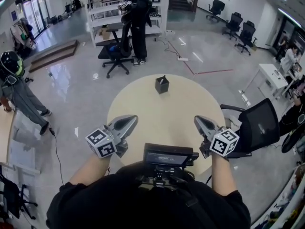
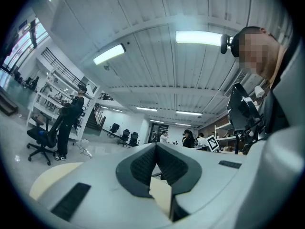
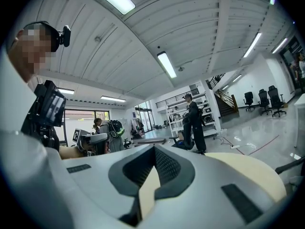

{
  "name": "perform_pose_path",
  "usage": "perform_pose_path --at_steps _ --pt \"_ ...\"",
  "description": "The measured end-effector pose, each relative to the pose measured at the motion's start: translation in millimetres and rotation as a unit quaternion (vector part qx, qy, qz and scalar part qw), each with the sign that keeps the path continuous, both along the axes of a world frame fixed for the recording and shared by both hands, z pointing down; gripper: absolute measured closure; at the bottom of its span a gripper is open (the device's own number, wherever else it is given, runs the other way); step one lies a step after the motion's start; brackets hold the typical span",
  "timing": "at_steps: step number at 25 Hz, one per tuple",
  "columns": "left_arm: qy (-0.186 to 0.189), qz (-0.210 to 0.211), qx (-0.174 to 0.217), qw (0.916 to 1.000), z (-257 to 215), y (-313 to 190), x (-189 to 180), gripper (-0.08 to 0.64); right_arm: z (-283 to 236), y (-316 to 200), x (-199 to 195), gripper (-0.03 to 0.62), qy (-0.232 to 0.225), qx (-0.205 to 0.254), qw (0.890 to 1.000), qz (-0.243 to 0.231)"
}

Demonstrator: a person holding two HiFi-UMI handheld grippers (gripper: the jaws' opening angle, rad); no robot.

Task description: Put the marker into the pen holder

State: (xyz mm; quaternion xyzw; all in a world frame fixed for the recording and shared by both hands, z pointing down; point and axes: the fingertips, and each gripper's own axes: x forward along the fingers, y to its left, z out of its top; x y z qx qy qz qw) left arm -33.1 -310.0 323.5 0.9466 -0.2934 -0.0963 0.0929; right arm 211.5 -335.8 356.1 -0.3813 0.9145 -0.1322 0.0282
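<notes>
Looking steeply down from the head onto the round table [image 1: 164, 113], and low, close along the jaws of left gripper [image 1: 127, 122] and right gripper [image 1: 200, 122], sharing that table and standing person [image 1: 138, 23].

Black short sleeves [image 1: 64, 194], pale grey left hand-held gripper [image 1: 132, 119] and right hand-held gripper [image 1: 197, 120], dark ribbed pads [image 2: 143, 166], black-and-white marker cubes [image 1: 101, 143]

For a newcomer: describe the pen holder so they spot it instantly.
Find the round cream table on the glossy grey floor. Near its far edge stands the pen holder: a small black square cup, the only thing standing on the tabletop.
</notes>
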Motion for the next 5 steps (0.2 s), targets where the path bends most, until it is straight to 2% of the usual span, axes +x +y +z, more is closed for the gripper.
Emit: perform_pose_path --at_steps 5 --pt "0.004 0.008 -0.001 1.0 -3.9 -17.2 -26.3 0.56 -5.0 -14.9 -24.7 0.6 0.003 0.008 1.0 0.006"
